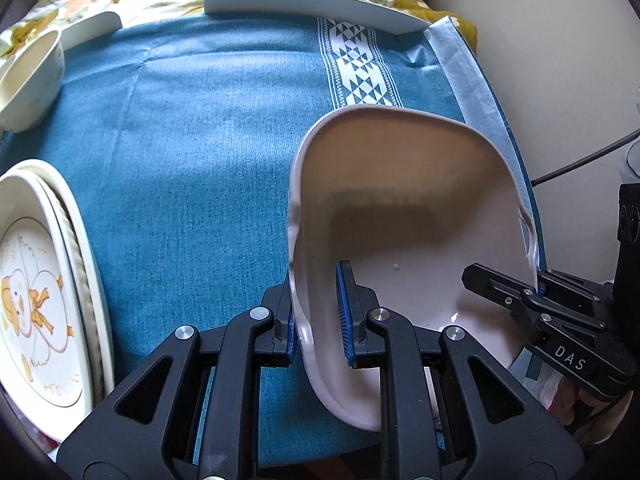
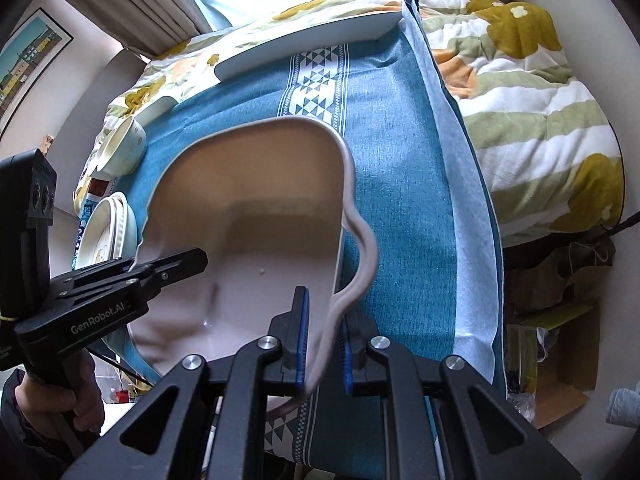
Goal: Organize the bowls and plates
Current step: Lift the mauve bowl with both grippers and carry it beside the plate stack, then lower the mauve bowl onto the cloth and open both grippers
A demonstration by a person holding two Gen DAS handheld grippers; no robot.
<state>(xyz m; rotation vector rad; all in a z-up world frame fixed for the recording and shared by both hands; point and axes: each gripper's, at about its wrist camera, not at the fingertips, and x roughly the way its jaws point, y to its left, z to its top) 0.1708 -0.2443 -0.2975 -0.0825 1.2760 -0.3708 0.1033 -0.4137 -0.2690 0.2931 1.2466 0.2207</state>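
Observation:
A pale pink square dish with a wavy rim is held above the teal tablecloth; it also shows in the right wrist view. My left gripper is shut on its left rim. My right gripper is shut on its right rim, and shows in the left wrist view. The left gripper shows in the right wrist view. A stack of cream plates with a duck picture lies at the left. A cream bowl stands at the far left.
A long white-blue platter lies at the cloth's far edge, a second white dish left of it. A floral quilt lies beyond and right of the cloth. Boxes and clutter sit on the floor at right.

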